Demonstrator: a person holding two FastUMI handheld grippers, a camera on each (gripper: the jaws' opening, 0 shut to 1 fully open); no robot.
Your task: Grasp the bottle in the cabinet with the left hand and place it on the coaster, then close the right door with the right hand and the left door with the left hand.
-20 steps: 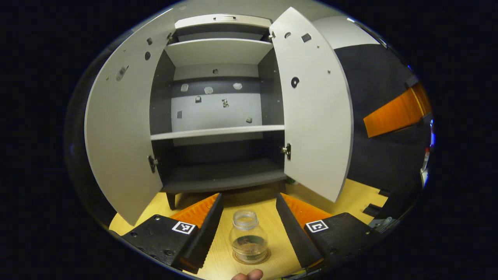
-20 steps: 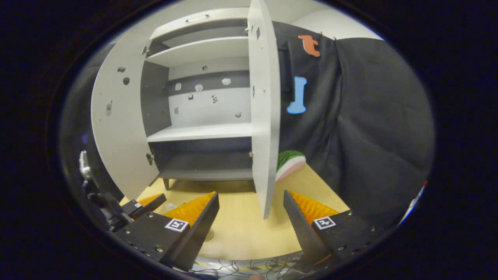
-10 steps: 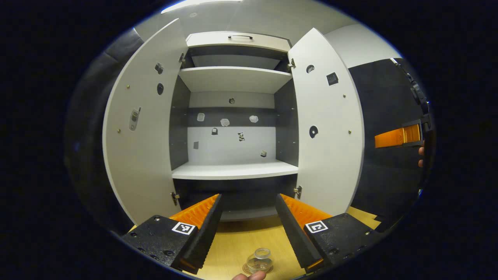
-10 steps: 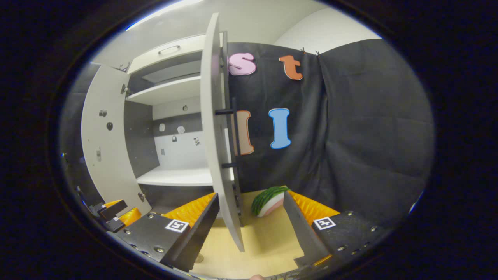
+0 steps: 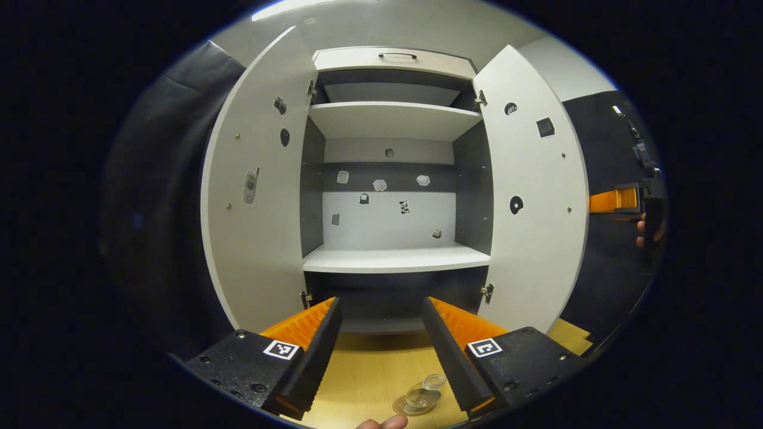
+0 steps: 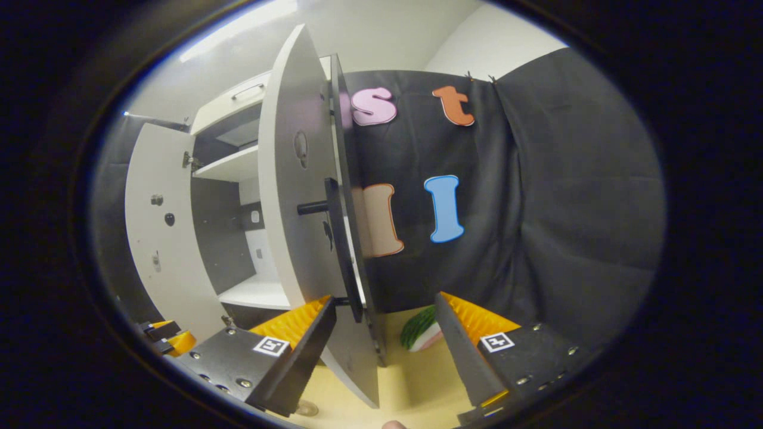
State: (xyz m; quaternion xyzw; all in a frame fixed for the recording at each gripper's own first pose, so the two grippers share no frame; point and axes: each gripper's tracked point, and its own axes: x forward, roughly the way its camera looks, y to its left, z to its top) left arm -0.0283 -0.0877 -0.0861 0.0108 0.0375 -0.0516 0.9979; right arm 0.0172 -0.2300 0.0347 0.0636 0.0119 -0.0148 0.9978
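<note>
A small clear bottle stands on a round coaster on the wooden tabletop, low between my fingers. My left gripper is open and held above it, facing the open cabinet. The left door and right door both stand wide open. My right gripper is open just outside the right door. It faces that door's outer side, close to the black bar handle. The door's lower part shows between its fingers.
A watermelon-slice toy lies on the table right of the cabinet. The black cloth wall closes the right side. The other gripper shows at lower left. A hand holding a gripper appears at far right.
My left gripper rose and pulled back from the bottle, which stays on the coaster. My right gripper swung right, around the right door, to its handle side.
</note>
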